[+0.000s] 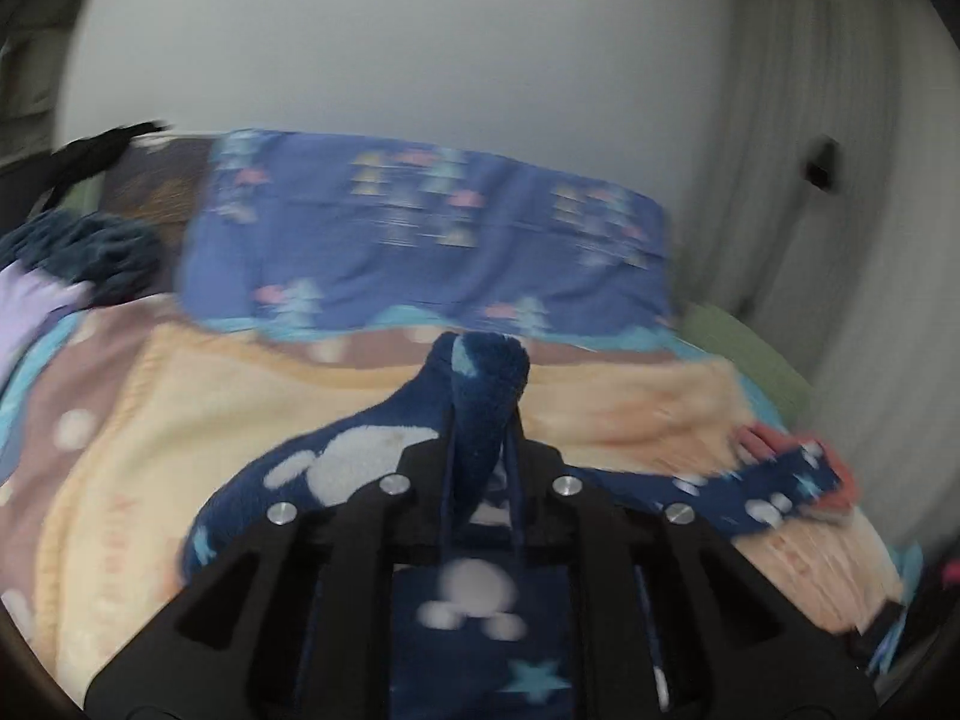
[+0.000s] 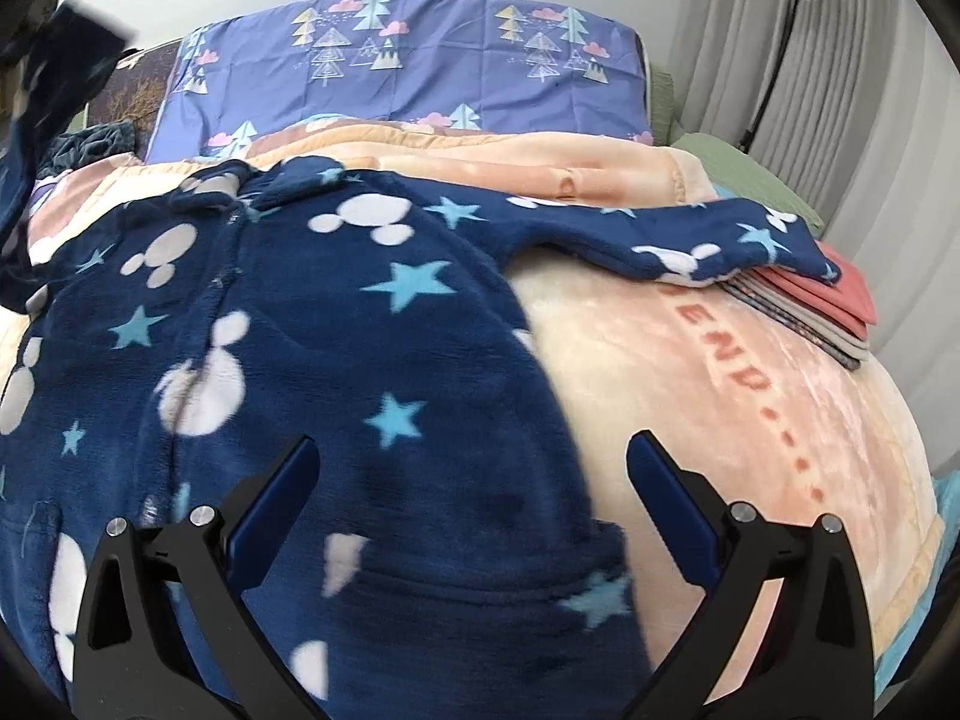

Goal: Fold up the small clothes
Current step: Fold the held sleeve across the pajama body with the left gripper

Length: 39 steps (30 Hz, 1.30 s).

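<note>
Pinching fleece sleeve [image 1: 480, 414], left tongs [image 1: 480, 420]; right tongs [image 2: 471, 468] spread over onesie [image 2: 336, 372].

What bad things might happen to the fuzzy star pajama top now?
1. The left gripper pinches only a small bunch of the navy fleece pajama top; the fluffy cloth may slip out mid-fold.
2. The outstretched sleeve lies across the folded stack of clothes. Pulling the top could drag that stack askew.
3. The right gripper hangs open over the hem, holding nothing, so the body may slide on the peach blanket and wrinkle.
</note>
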### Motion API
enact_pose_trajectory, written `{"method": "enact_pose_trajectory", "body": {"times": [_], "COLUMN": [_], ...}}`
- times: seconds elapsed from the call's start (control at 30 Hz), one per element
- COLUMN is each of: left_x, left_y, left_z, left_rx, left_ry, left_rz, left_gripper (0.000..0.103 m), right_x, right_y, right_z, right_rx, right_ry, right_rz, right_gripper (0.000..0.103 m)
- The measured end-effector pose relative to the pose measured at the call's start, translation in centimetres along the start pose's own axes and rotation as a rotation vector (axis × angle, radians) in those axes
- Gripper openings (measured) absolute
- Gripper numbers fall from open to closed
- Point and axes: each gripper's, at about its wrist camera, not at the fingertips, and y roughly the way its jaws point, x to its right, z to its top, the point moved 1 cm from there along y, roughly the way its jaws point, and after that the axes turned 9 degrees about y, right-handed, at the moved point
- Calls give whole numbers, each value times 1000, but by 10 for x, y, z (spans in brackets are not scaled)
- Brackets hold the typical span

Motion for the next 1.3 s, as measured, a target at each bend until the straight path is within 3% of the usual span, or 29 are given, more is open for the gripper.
{"method": "enact_pose_trajectory", "body": {"times": [0.1, 0.13, 0.2, 0.27, 0.4, 0.53, 0.67, 0.73, 0.8, 0.93, 0.97, 1.03, 1.1, 1.17, 1.23, 1.3], "left_x": [53, 68, 79, 82, 67, 28, -22, -40, -51, -75, -79, -86, -89, -91, -91, -90], "left_y": [31, 44, 59, 65, 43, 3, -10, -6, -1, 13, 18, 25, 33, 37, 35, 31], "left_z": [-22, -38, -65, -88, -121, -152, -182, -195, -202, -202, -200, -197, -196, -200, -204, -207], "left_rx": [-63, -107, -173, -218, -241, -221, -297, -346, -367, -375, -368, -357, -355, -362, -365, -362], "left_ry": [77, 101, 132, 168, 228, 236, 132, 126, 134, 78, 64, 47, 41, 34, 41, 53], "left_rz": [-122, -155, -174, -160, -43, 153, 235, 307, 328, 352, 357, 380, 414, 434, 449, 452], "left_gripper": [26, 34, 52, 58, 71, 79, 81, 81, 81, 81, 81, 81, 81, 80, 80, 80], "right_x": [15, 21, 30, 38, 45, 33, -13, -47, -76, -112, -118, -134, -147, -143, -124, -97], "right_y": [1, 0, -1, -1, 4, 25, 58, 85, 113, 147, 150, 151, 144, 126, 94, 69], "right_z": [1, 2, 5, 10, 22, 49, 82, 96, 104, 109, 109, 111, 114, 118, 134, 149], "right_rx": [-7, -12, -17, -22, -25, -115, -152, -241, -318, -381, -380, -339, -332, -269, -149, -34], "right_ry": [33, 51, 80, 115, 202, 317, 274, 255, 239, 254, 247, 187, 89, 78, 99, 130], "right_rz": [-2, 9, 46, 88, 185, 391, 502, 575, 609, 611, 601, 557, 586, 590, 625, 603], "right_gripper": [102, 102, 102, 102, 102, 102, 102, 102, 102, 100, 97, 79, 8, 8, 8, 8]}}
